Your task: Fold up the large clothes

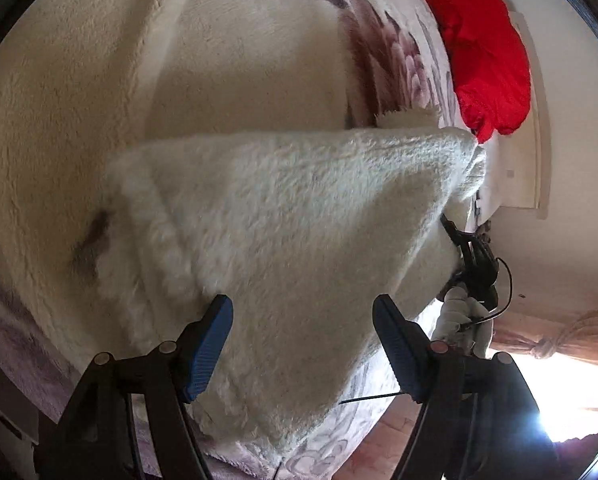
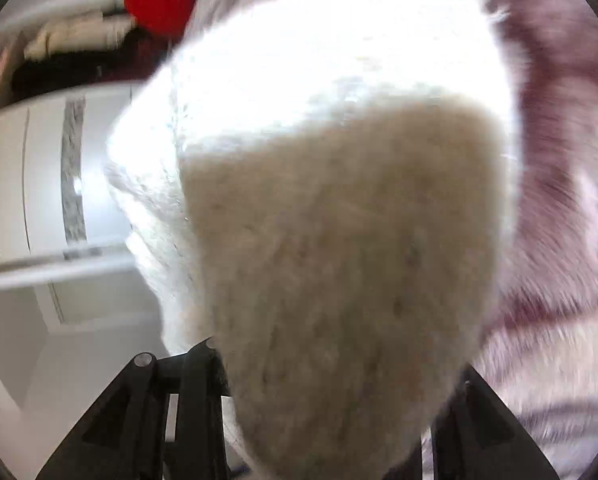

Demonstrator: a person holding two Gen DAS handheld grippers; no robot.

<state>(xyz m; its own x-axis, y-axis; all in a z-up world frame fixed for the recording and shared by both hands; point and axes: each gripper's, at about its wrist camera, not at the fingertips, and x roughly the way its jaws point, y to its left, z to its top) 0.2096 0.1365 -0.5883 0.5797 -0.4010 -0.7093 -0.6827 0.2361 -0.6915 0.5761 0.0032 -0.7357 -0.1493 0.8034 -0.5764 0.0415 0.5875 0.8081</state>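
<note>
A large cream fleece garment (image 1: 283, 216) lies on a bed, with one part lifted off the bed. My left gripper (image 1: 303, 344) is open, its blue pads (image 1: 209, 350) on either side of the raised fleece edge without pinching it. My right gripper shows at the right of the left wrist view (image 1: 473, 258), holding the far corner of the raised part. In the right wrist view the fleece (image 2: 339, 240) fills the frame and hides the fingertips; the black finger bases stand close on either side of it.
The bed has a floral mauve blanket (image 1: 395, 56). A red cloth (image 1: 483, 48) lies at its far end. A curtain and bright window (image 1: 571, 384) are at the lower right. White cabinets (image 2: 31, 184) stand to the left in the right wrist view.
</note>
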